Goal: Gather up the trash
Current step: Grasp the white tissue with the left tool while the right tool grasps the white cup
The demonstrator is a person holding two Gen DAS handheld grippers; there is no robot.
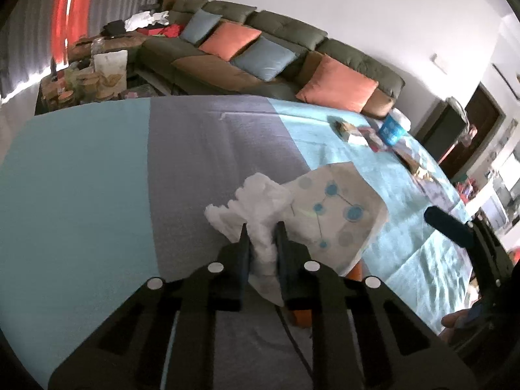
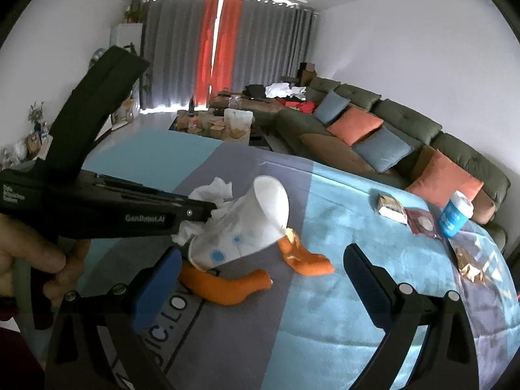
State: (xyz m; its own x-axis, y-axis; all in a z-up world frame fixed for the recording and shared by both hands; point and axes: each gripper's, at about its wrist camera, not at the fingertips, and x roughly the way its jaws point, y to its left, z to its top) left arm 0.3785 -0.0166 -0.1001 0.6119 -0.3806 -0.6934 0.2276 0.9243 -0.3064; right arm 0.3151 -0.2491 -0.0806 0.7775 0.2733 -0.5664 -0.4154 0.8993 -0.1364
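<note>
Left hand-held gripper (image 1: 261, 227): jaws narrowed onto crumpled white tissue (image 1: 256, 208), pads pressing both sides of the wad. Grip confirmed in right wrist view, where tissue (image 2: 211, 195) bulges out either side of the black fingertips.

Right hand-held gripper (image 2: 260, 260): jaws wide, nothing between them, blue pads hovering above the table (image 2: 341, 292).

Location of trash: tissue near the middle of the table, on the grey band of the blue-and-grey cloth, touching a tipped-over paper cup (image 2: 247, 227) with blue dots. Orange peel (image 2: 234, 286) lying just beside and partly under the cup, toward the near edge. Further litter near the far right edge: small carton (image 2: 390, 209), flat wrapper (image 2: 422, 224), blue-and-white tub (image 2: 455, 214), crinkled foil scrap (image 2: 468, 266). No bin or bag visible in either view.

Handling assessment: tissue very light, soft, compressible; no risk of damage, but loose folds likely to trail or snag on the cup rim during the lift. Present hold at the thick middle of the wad judged sound. Paper cup light and thin-walled, easily crushed; best taken across the rim or one wall, gently. Peel limp, possibly slick; best pinched at the thick curved middle.

Sofa (image 1: 292, 42) with cushions behind the table, not involved.
</note>
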